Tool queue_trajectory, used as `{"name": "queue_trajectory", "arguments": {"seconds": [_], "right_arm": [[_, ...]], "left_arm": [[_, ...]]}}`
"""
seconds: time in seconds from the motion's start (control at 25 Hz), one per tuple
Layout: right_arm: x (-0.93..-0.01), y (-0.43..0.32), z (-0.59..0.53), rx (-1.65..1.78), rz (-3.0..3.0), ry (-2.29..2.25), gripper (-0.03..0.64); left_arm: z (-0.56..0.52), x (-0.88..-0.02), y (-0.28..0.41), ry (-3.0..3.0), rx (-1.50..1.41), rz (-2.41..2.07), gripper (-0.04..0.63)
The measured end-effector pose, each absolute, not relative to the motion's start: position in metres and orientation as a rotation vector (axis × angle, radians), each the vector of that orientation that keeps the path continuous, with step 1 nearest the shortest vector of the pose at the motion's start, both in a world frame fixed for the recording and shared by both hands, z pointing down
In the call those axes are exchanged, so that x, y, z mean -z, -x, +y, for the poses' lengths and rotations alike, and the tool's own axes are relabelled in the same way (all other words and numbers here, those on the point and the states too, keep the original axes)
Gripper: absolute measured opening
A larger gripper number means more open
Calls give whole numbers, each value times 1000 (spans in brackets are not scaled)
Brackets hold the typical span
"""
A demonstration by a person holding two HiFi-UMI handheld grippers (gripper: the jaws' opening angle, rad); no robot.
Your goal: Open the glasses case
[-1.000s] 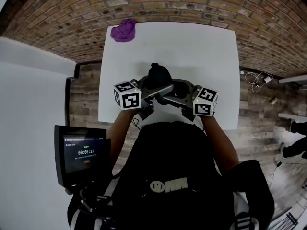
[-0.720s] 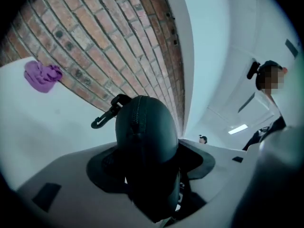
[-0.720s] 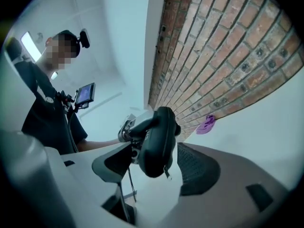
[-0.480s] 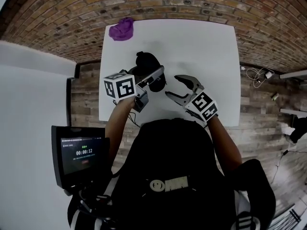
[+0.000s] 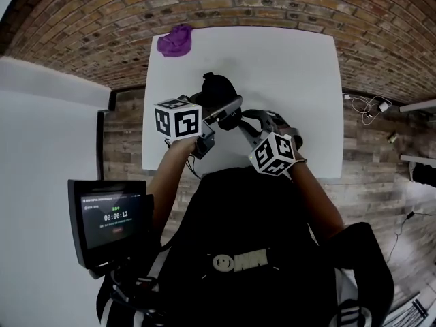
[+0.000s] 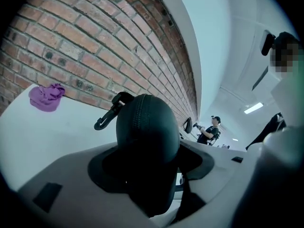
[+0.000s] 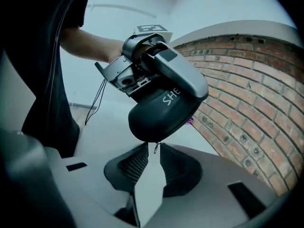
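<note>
Left fingers [image 6: 64,177] clamp the glasses case [image 6: 145,141]; right fingers [image 7: 129,167], just closing, seemingly pinch its zipper pull [image 7: 155,149].

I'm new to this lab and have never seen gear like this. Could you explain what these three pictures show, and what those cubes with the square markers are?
There is no robot here. A person wears a camera on the head and holds a hand-worked two-jaw gripper in each hand; the marked cubes are part of those grippers. One picture looks down from the head. The other two come from cameras riding on each gripper, looking along its jaws. On the white table a purple cloth lies at a far corner. The left gripper clamps a black zipped glasses case; its jaws have just tightened a little. The right gripper has just been closing its jaws, and they now pinch the small zip pull hanging from the case, probably to unzip it.
</note>
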State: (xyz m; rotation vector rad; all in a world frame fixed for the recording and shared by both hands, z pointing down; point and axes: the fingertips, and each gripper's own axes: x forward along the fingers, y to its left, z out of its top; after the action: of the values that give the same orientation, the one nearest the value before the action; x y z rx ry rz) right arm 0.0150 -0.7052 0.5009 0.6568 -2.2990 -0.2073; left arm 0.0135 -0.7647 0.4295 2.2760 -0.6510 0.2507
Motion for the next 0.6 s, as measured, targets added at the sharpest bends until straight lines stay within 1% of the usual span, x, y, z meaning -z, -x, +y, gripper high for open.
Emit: {"name": "queue_trajectory", "arguments": {"seconds": [0.08,0.12,0.16,0.6], "right_arm": [[-504,-13,-704,249,-2268,-633,81],[-506,-13,-703,265,-2251,-620,67],[-509,-14,-701,278,-2232,-606,14],[-522,-11,-690,245,-2202,-494,11]], "left_arm": [[-761,-432,-15,-2287,-289,-642,302],[-758,-434,-15,-2293,-315,-637,302],[-755,-436,-17,-2300,-344,-629,302],[-737,-447,-27,-2363,-538,-540,291]]}}
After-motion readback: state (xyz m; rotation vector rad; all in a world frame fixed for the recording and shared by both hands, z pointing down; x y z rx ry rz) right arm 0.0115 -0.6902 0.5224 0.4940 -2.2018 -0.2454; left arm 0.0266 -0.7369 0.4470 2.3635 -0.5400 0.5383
